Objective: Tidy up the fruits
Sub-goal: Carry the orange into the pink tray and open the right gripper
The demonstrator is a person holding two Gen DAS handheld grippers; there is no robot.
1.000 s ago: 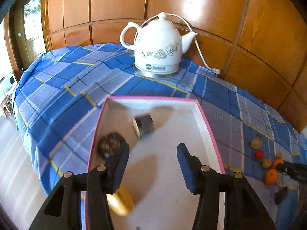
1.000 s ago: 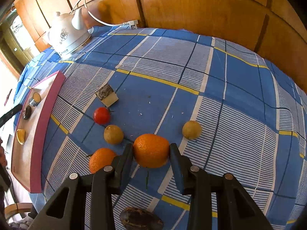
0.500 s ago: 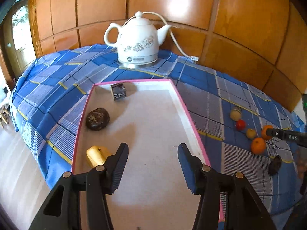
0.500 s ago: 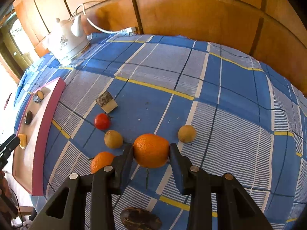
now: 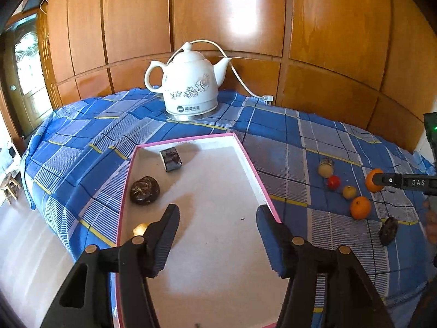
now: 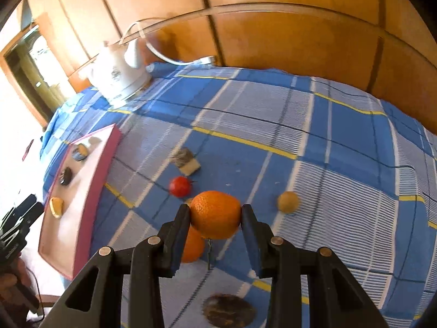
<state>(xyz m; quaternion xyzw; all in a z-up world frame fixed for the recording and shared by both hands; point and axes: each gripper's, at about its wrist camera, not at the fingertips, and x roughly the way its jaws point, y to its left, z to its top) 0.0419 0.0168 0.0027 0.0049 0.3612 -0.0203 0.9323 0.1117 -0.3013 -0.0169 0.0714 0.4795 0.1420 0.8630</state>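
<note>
My right gripper (image 6: 215,216) is shut on an orange (image 6: 215,214) and holds it above the blue checked cloth; the same orange (image 5: 373,179) shows in the left wrist view at the right gripper's tip. Below it lie a second orange (image 6: 192,247), a red fruit (image 6: 179,186), a yellow fruit (image 6: 288,201) and a dark fruit (image 6: 228,310). My left gripper (image 5: 217,224) hangs over the pink-rimmed tray (image 5: 245,158), its jaws opening with nothing between them. In the tray lie a dark round fruit (image 5: 144,190), a dark cut piece (image 5: 171,159) and a yellow piece (image 5: 140,229).
A white electric kettle (image 5: 189,86) with its cord stands at the back of the table against the wood-panelled wall. A cut piece (image 6: 185,161) lies on the cloth right of the tray. The table's left edge drops to a pale floor (image 5: 24,246).
My left gripper drew back from the tray's fruits and its jaws spread wider. My right gripper lifted the orange off the cloth; the view now looks from higher.
</note>
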